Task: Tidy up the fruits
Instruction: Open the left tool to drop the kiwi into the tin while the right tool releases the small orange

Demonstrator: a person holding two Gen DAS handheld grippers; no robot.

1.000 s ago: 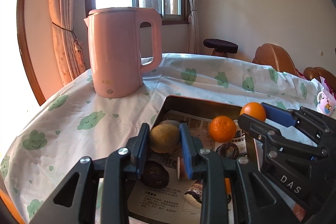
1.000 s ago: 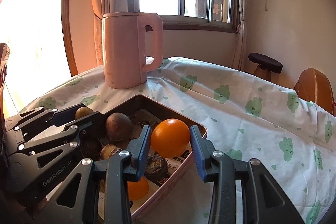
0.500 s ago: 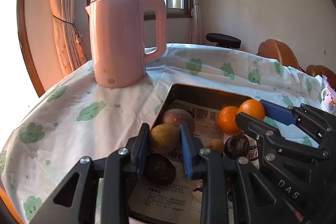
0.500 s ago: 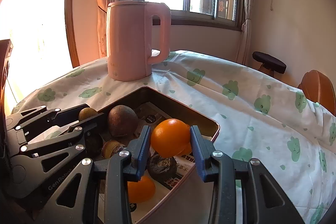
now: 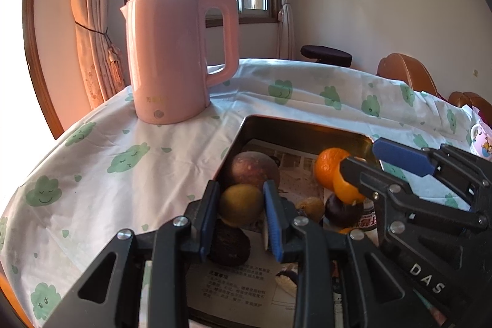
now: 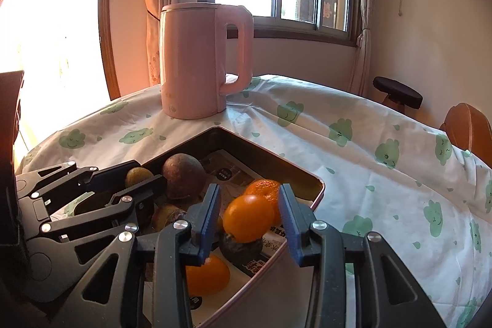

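Left gripper (image 5: 241,215) fingers clamp yellow-green fruit (image 5: 240,205); right gripper (image 6: 249,222) fingers, apparently parted, bracket orange (image 6: 248,222). Lower both into tray (image 6: 316,194) gaps, release gently.

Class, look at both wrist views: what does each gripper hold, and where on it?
The left gripper clamps a yellow-green fruit by its sides. The right gripper has an orange between open fingers.

Cloud-print tablecloth (image 5: 307,100), pink kettle (image 5: 175,54), metal tray (image 5: 295,128) resting on it
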